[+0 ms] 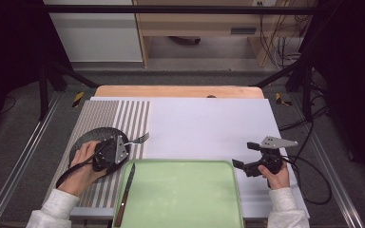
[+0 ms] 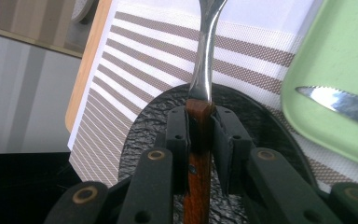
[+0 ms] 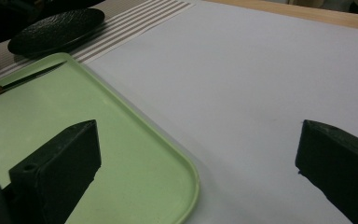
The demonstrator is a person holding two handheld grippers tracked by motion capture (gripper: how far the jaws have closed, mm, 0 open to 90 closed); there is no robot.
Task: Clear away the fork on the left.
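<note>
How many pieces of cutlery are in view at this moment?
2. A fork is held by its wooden handle in the left tongs, above the black plate. A knife lies along the green tray's left edge.

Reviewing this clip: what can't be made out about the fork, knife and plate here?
- Fork: tines cut off by the top edge in the left gripper view; handle hidden under the left gripper in the high view.
- Knife: handle end cut off by the bottom edge, high view.
- Plate: partly covered by hand and gripper, high view.
</note>
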